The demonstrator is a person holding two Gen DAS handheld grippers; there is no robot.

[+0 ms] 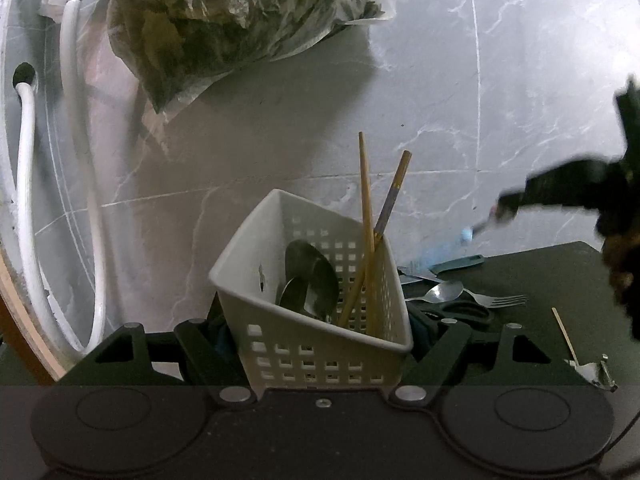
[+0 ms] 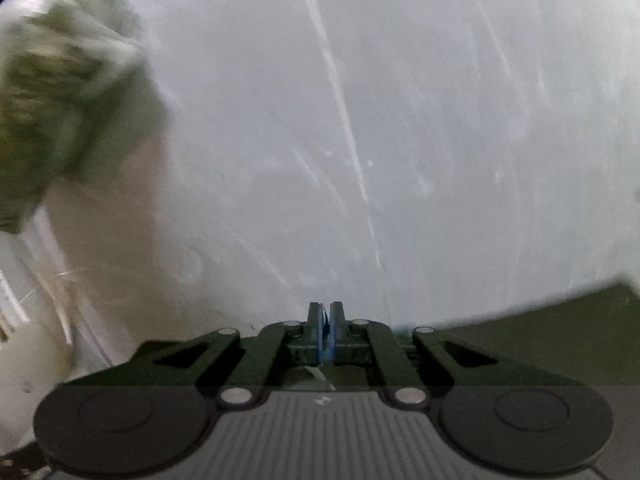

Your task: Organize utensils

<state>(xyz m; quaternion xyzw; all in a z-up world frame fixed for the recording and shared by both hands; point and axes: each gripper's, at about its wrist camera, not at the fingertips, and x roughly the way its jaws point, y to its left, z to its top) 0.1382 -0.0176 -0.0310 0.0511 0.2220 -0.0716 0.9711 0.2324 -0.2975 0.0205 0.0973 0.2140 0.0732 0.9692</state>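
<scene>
Left gripper (image 1: 320, 344) clamped on white basket (image 1: 280, 280), steadying it on dark table (image 1: 560, 272). Right gripper (image 2: 325, 320) pinched near-closed on thin blue-handled utensil (image 2: 322, 344), airborne right of basket. Best lowered handle-down into opening, clear of chopsticks (image 1: 366, 216). Spoon (image 1: 444, 292), fork (image 1: 500, 301) waiting.

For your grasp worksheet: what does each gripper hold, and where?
Left gripper: white perforated plastic basket, by its lower walls. Right gripper: thin blue item, part unclear.
</scene>
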